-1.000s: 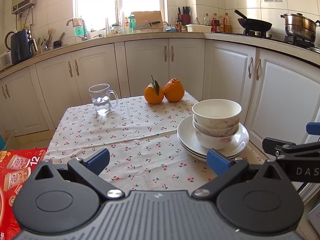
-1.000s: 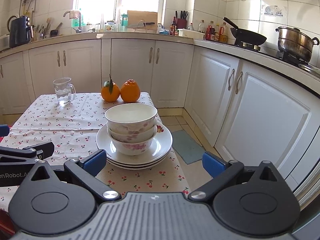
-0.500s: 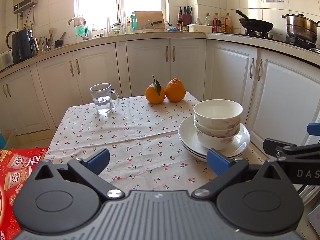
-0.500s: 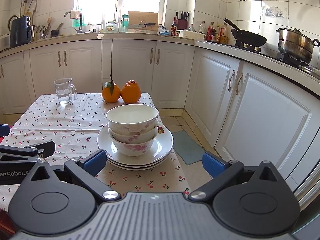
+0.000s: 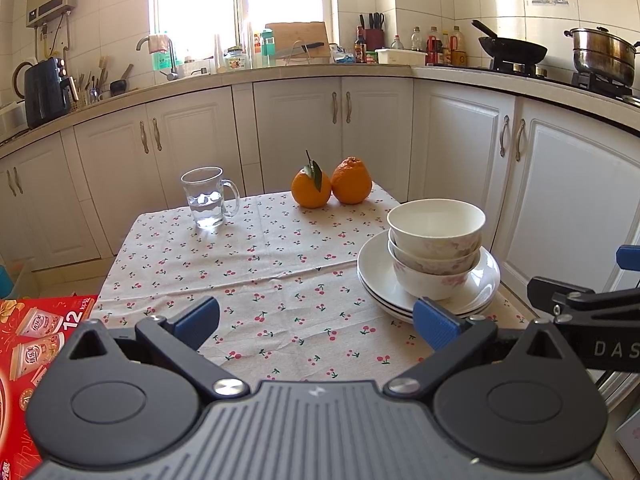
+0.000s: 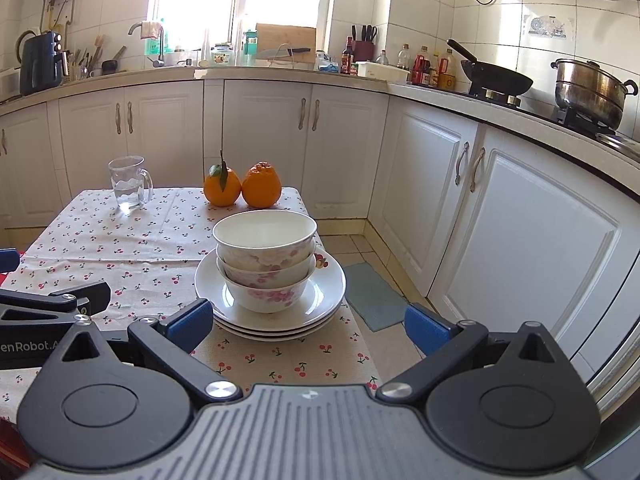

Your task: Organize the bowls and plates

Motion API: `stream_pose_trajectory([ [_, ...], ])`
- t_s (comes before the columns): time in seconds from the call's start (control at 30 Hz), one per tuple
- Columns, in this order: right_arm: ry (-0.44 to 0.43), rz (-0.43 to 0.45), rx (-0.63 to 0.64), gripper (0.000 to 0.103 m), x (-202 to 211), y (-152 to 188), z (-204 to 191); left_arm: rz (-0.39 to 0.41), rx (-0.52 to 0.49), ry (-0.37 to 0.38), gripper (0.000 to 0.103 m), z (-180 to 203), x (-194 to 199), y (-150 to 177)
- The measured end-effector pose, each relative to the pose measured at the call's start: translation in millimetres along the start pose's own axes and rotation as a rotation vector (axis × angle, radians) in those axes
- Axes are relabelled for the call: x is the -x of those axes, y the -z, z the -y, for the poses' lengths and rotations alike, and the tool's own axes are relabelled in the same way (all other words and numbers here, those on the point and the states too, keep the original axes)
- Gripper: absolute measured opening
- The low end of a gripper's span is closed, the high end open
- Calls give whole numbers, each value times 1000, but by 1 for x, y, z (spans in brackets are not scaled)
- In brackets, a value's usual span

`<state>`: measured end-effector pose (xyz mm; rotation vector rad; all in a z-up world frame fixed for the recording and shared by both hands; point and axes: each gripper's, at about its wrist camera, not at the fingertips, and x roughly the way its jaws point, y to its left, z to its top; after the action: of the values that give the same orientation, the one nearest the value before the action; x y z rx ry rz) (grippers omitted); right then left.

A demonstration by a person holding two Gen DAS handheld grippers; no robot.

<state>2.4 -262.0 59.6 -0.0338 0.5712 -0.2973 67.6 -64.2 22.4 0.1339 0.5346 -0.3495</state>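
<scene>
Three floral bowls are nested on a stack of white plates at the table's right edge; the bowls and plates also show in the right wrist view. My left gripper is open and empty, above the tablecloth to the left of the stack. My right gripper is open and empty, just in front of the stack, its left fingertip close to the plates' rim. Each gripper shows at the edge of the other's view.
A glass mug with water and two oranges stand at the table's far side. A red box lies left of the table. White cabinets and a green floor mat are to the right.
Both views have drifted slightly; the bowls and plates sit a little higher and more to the right in frame. The stack and the jaws are unchanged.
</scene>
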Motion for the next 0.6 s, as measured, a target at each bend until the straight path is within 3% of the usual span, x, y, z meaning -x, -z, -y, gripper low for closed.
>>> stream_pose_trajectory([
  [0.6,7,0,2,103,0,0,0,-6,0,-2,102,1,-1,0],
])
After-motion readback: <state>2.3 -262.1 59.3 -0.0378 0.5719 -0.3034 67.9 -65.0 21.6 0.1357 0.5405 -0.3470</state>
